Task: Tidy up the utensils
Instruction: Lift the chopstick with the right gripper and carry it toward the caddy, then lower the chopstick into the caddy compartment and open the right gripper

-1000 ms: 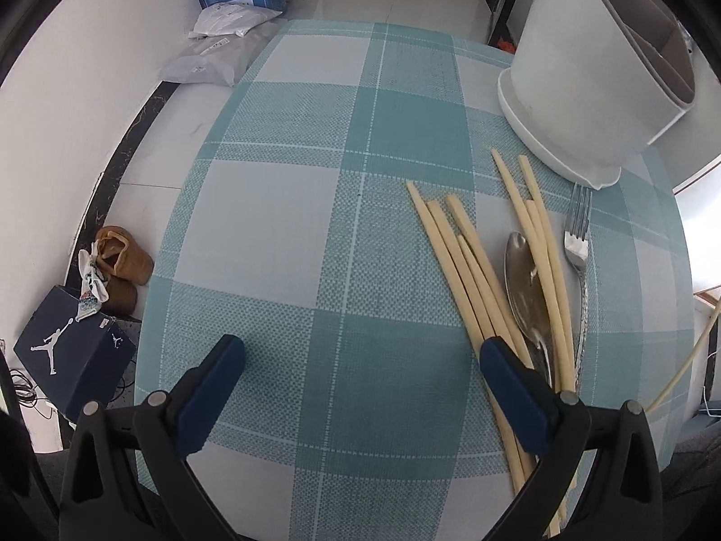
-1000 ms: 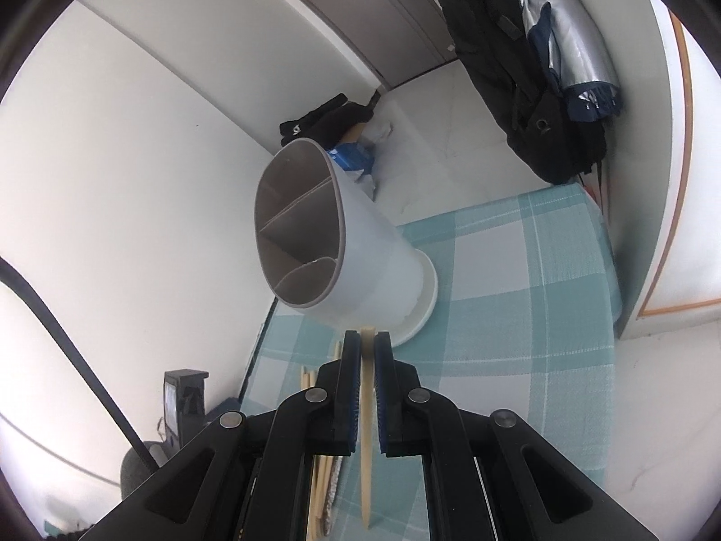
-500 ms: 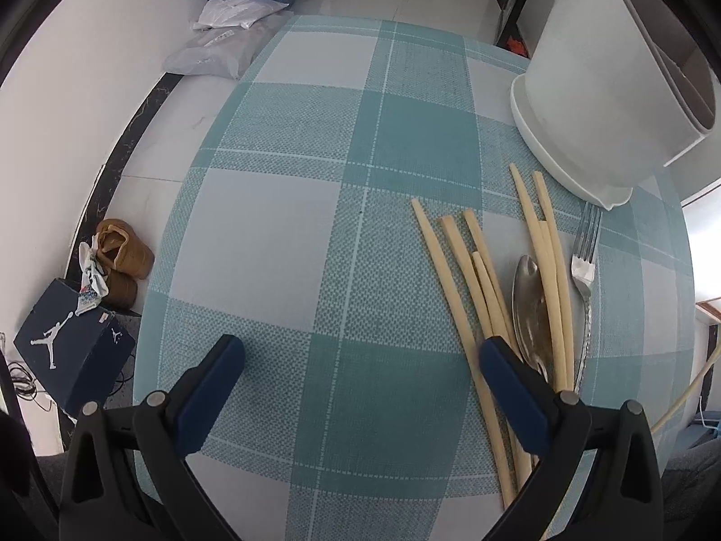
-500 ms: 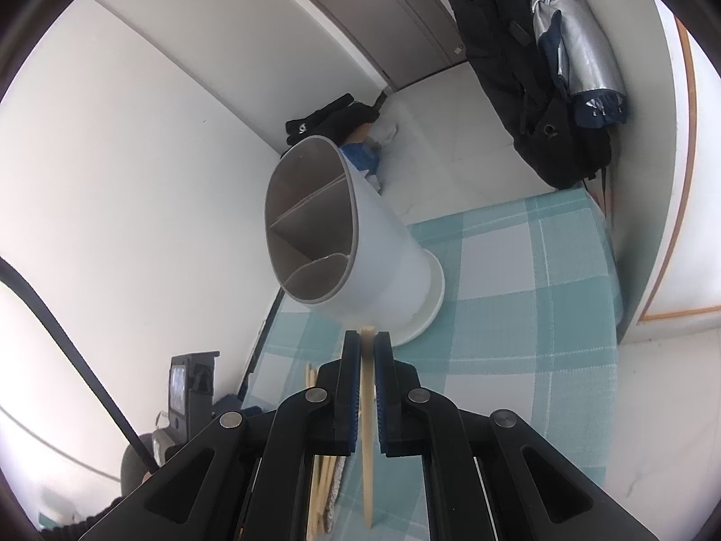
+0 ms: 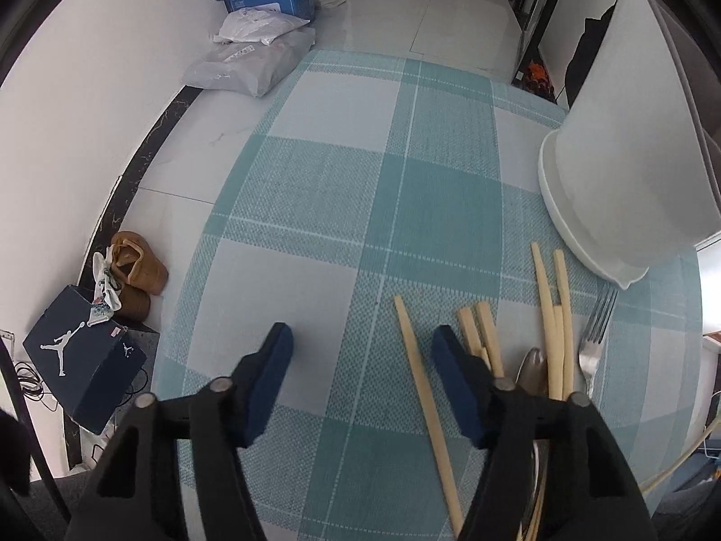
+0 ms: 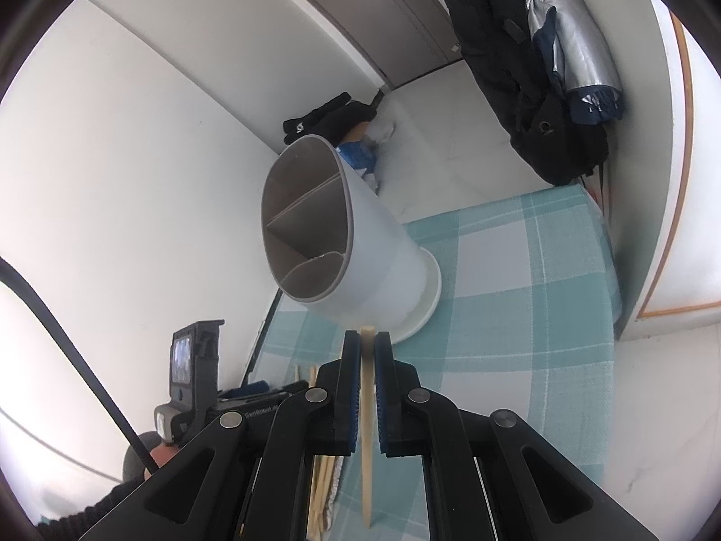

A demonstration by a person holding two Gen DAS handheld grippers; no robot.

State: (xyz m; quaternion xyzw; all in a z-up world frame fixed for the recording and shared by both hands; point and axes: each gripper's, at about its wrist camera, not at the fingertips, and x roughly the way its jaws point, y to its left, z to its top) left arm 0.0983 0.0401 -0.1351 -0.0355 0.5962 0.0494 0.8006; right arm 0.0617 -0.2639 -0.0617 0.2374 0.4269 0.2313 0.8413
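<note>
Left gripper (image 5: 360, 347), low in its frame, is closing with one chopstick (image 5: 426, 401) between its untouching pads, beside other chopsticks (image 5: 552, 320), a spoon (image 5: 531, 367) and a fork (image 5: 592, 342), while the right gripper (image 6: 367, 351) clamps a single chopstick (image 6: 367, 460) below the white holder (image 6: 333, 234) at centre.

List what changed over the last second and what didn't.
The left gripper is closing its jaws around one chopstick on the table, not yet pinching it. The right gripper stays shut on its own chopstick before the holder; spoon and fork unmoved.
</note>
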